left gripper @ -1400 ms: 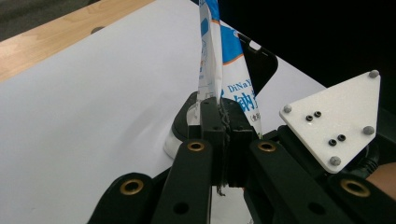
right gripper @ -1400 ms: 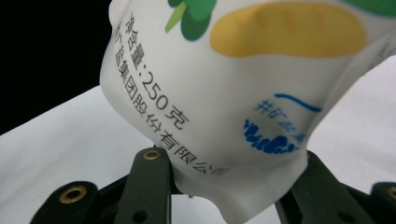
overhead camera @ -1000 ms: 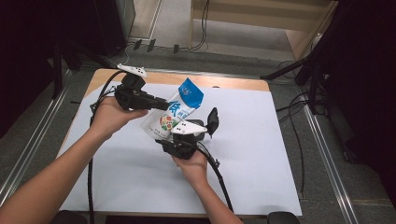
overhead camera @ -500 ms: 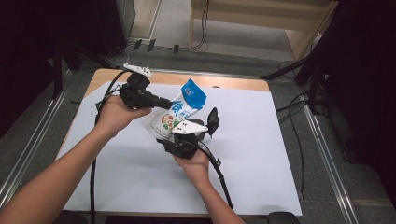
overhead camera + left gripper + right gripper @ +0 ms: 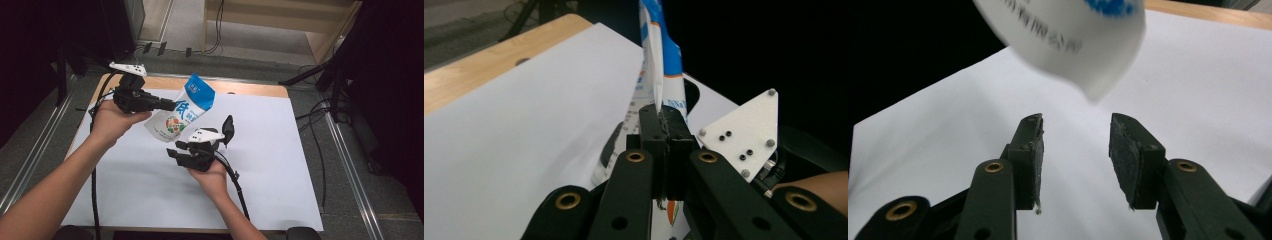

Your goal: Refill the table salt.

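A blue and white pouch (image 5: 182,112) with printed vegetables hangs tilted above the white sheet. My left gripper (image 5: 169,105) is shut on its side seam; in the left gripper view the pads (image 5: 663,122) pinch the thin edge of the pouch (image 5: 664,75). My right gripper (image 5: 175,151) sits just below and right of the pouch's lower end. Its jaws have just been opening and now stand apart with nothing between them. In the right gripper view the pouch's white bottom corner (image 5: 1073,40) hovers above the right gripper (image 5: 1075,135).
A white sheet (image 5: 280,150) covers most of the wooden table (image 5: 250,89). The right gripper's grey plate (image 5: 744,135) appears close by in the left gripper view. Cables and dark stands (image 5: 340,90) lie beyond the table's right side.
The left gripper has lifted the pouch a little, up and away from the right gripper. The right gripper's jaws have parted and no longer touch the pouch's bottom.
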{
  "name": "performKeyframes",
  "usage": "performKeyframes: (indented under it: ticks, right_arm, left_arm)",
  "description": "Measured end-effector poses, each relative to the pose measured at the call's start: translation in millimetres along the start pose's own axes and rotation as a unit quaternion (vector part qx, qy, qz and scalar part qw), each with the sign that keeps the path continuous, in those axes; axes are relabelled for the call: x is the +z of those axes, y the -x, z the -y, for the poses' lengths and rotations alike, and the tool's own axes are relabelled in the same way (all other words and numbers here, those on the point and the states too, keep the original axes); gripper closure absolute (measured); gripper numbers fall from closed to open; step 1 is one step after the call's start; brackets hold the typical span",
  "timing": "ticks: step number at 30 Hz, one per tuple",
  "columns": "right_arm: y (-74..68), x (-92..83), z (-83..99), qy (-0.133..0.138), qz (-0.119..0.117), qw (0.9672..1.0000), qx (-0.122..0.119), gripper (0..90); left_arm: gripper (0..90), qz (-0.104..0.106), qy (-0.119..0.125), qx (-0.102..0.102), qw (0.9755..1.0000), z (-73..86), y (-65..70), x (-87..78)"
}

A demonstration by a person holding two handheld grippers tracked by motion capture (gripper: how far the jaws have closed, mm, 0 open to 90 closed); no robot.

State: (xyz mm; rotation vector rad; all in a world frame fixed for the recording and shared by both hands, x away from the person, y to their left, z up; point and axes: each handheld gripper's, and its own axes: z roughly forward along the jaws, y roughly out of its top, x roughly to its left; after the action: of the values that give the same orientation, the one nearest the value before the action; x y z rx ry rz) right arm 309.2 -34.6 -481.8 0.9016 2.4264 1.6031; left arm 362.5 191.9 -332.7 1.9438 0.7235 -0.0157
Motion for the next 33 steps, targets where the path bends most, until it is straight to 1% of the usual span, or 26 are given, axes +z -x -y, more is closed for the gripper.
performKeyframes:
  ticks: [1,2,6,8,9,10,11,12,13,14,15,16,18,19,20,21,22,24,25,26,27,28,29,31,32,33]
  right_arm:
    - [-0.3,-2.1,1.1,-0.007,0.001,1.0000,0.001,58.3]
    - [0.3,-3.2,1.6,-0.010,0.002,0.9999,0.001,58.3]
    - [2.9,-9.5,2.2,-0.010,-0.002,0.9999,0.010,58.3]
    - [3.4,-13.6,1.2,-0.009,-0.001,0.9999,0.010,58.3]
    - [3.4,-13.6,1.2,-0.009,-0.001,0.9999,0.010,58.3]
    - [3.7,-16.1,0.7,-0.011,0.000,0.9999,0.007,58.2]
    - [4.8,-23.4,-0.7,-0.010,-0.001,0.9999,0.009,57.6]
    - [5.8,-26.5,-1.1,-0.011,-0.002,0.9999,0.010,57.3]
    - [7.0,-30.8,-1.4,-0.009,-0.002,0.9999,0.011,57.1]
    - [8.5,-35.0,-1.4,-0.006,-0.001,0.9999,0.012,56.9]
    - [8.5,-35.0,-1.4,-0.006,-0.001,0.9999,0.012,56.9]
    - [12.2,-43.6,-1.4,0.000,-0.003,0.9998,0.018,56.3]
    - [14.2,-51.5,-0.9,0.007,0.001,0.9998,0.021,55.9]
    - [15.4,-55.2,-0.3,0.009,0.002,0.9998,0.019,55.9]
    - [16.0,-58.7,0.2,0.010,0.003,0.9997,0.020,55.4]
    - [16.0,-58.7,0.2,0.010,0.003,0.9997,0.020,55.4]
    - [16.9,-61.7,0.9,0.012,0.004,0.9997,0.019,55.2]
    - [19.1,-69.0,2.3,0.016,0.007,0.9997,0.016,54.6]
    - [19.1,-69.0,2.3,0.016,0.007,0.9997,0.016,54.6]
    - [20.3,-73.2,3.3,0.014,0.011,0.9997,0.015,54.4]
    - [21.1,-75.0,3.9,0.015,0.012,0.9997,0.015,54.4]
    - [21.9,-77.1,4.4,0.013,0.014,0.9997,0.015,54.4]
    - [22.6,-79.0,5.1,0.015,0.015,0.9996,0.016,54.4]
    - [24.3,-82.8,6.7,0.017,0.018,0.9995,0.018,54.4]
    - [24.3,-82.8,6.7,0.017,0.018,0.9995,0.018,54.4]
    - [26.0,-86.3,8.8,0.023,0.019,0.9993,0.024,54.4]
  left_arm:
    - [90.0,-0.009,0.003,0.001,1.0000,0.5,-2.4,-4.3]
    - [90.0,-0.008,0.002,-0.002,1.0000,1.0,-4.1,-6.1]
    - [90.0,-0.035,-0.002,0.002,0.9994,4.6,-10.8,-10.0]
    - [90.0,-0.042,-0.005,-0.004,0.9991,7.3,-16.4,-10.3]
    - [90.0,-0.042,-0.005,-0.004,0.9991,7.3,-16.4,-10.3]
    - [90.0,-0.044,-0.005,-0.006,0.9990,8.6,-19.8,-9.9]
    - [90.0,-0.050,-0.008,-0.006,0.9987,10.0,-23.4,-9.0]
    - [90.0,-0.054,-0.008,-0.012,0.9985,12.1,-28.9,-7.1]
    - [90.0,-0.054,-0.008,-0.012,0.9985,12.1,-28.9,-7.1]
    - [90.0,-0.055,-0.011,-0.012,0.9984,13.0,-32.9,-6.1]
    - [90.0,-0.058,-0.011,-0.016,0.9981,14.2,-36.5,-4.4]
    - [90.0,-0.062,-0.013,-0.023,0.9977,16.0,-44.8,0.1]
    - [90.0,-0.064,-0.014,-0.030,0.9974,17.6,-52.4,5.5]
    - [90.0,-0.064,-0.014,-0.030,0.9974,17.6,-52.4,5.5]
    - [90.0,-0.066,-0.013,-0.031,0.9973,18.6,-59.1,11.5]
    - [90.0,-0.066,-0.013,-0.031,0.9973,18.6,-59.1,11.5]
    - [90.0,-0.064,-0.014,-0.030,0.9974,18.9,-62.2,14.7]
    - [90.0,-0.069,-0.012,-0.032,0.9970,20.7,-70.9,26.0]
    - [90.0,-0.069,-0.012,-0.032,0.9970,20.7,-70.9,26.0]
    - [90.0,-0.067,-0.012,-0.035,0.9970,21.9,-74.1,29.9]
    - [90.0,-0.068,-0.013,-0.039,0.9968,25.7,-80.0,37.9]
    - [90.0,-0.068,-0.013,-0.039,0.9968,25.7,-80.0,37.9]
    - [90.0,-0.071,-0.015,-0.035,0.9967,30.7,-84.0,44.7]
    - [90.0,-0.073,-0.022,-0.033,0.9965,36.6,-88.0,49.7]
    - [90.0,-0.073,-0.022,-0.033,0.9965,36.6,-88.0,49.7]
    - [90.0,-0.073,-0.027,-0.034,0.9964,40.5,-91.5,52.0]
